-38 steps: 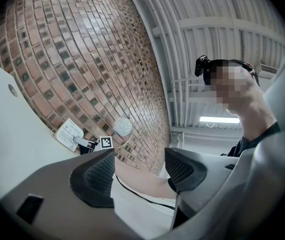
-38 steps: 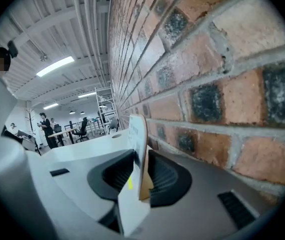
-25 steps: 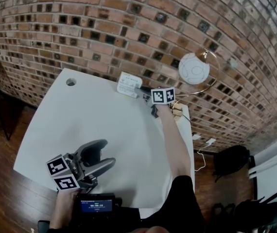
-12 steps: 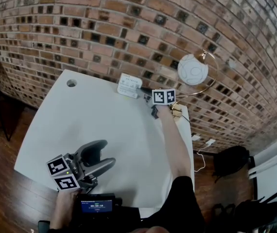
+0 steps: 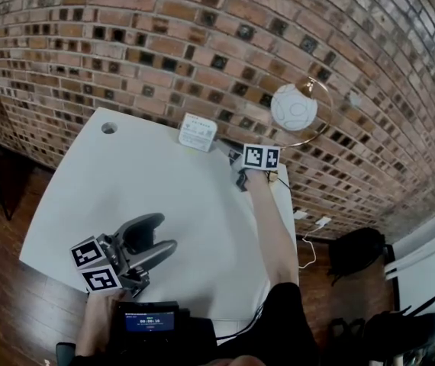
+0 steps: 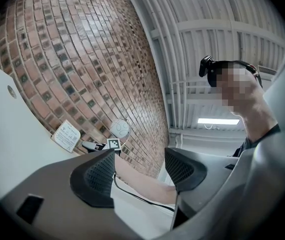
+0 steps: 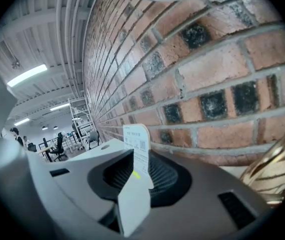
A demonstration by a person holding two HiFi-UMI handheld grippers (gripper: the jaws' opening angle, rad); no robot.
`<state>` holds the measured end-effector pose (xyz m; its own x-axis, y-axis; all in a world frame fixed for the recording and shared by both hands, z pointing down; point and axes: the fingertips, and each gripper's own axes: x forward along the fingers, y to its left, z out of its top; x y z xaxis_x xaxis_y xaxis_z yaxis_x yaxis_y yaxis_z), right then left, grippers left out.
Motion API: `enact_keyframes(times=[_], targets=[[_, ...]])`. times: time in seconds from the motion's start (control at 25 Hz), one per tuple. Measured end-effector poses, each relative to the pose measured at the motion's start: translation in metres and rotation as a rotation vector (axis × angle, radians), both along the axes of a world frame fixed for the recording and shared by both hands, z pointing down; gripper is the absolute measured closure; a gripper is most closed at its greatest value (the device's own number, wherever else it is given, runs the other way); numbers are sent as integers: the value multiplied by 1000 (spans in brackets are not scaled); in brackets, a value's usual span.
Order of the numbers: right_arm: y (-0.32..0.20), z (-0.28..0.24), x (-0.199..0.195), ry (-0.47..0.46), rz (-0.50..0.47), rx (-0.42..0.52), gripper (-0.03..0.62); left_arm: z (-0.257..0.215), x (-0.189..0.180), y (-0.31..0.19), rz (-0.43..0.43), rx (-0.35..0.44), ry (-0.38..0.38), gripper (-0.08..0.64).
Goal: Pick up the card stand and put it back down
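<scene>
The card stand (image 5: 198,133) is a small white printed card in a holder, at the far edge of the white table (image 5: 126,181) by the brick wall. My right gripper (image 5: 219,145) reaches it from the right and is shut on it. In the right gripper view the card stand (image 7: 138,149) shows edge-on, clamped between the two dark pads of the right gripper (image 7: 137,179). My left gripper (image 5: 153,239) rests near the table's front edge, open and holding nothing. In the left gripper view it (image 6: 140,174) points upward toward the far card stand (image 6: 66,135).
A lamp with a white globe (image 5: 294,107) on a gold ring stands just right of the card stand, against the brick wall (image 5: 202,44). A round cable hole (image 5: 109,127) is at the table's far left. A small screen device (image 5: 149,320) sits at the front edge.
My right gripper has shifted and rolled a little with the card stand in it, and the stand now looks slightly raised. The left gripper has stayed put.
</scene>
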<state>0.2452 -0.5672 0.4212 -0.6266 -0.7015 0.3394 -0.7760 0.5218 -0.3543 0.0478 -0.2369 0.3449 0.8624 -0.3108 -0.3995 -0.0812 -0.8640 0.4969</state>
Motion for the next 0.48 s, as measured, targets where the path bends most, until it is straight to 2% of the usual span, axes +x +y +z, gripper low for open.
enact_keyframes(times=[0.28,0.48], targets=[[43,-52,-18,-143,-69,105,476,-6,-2,10,4,14,7,256],[88,-82,-37,-171,-148,172,476,-13,-1,19,12,24,15,255]])
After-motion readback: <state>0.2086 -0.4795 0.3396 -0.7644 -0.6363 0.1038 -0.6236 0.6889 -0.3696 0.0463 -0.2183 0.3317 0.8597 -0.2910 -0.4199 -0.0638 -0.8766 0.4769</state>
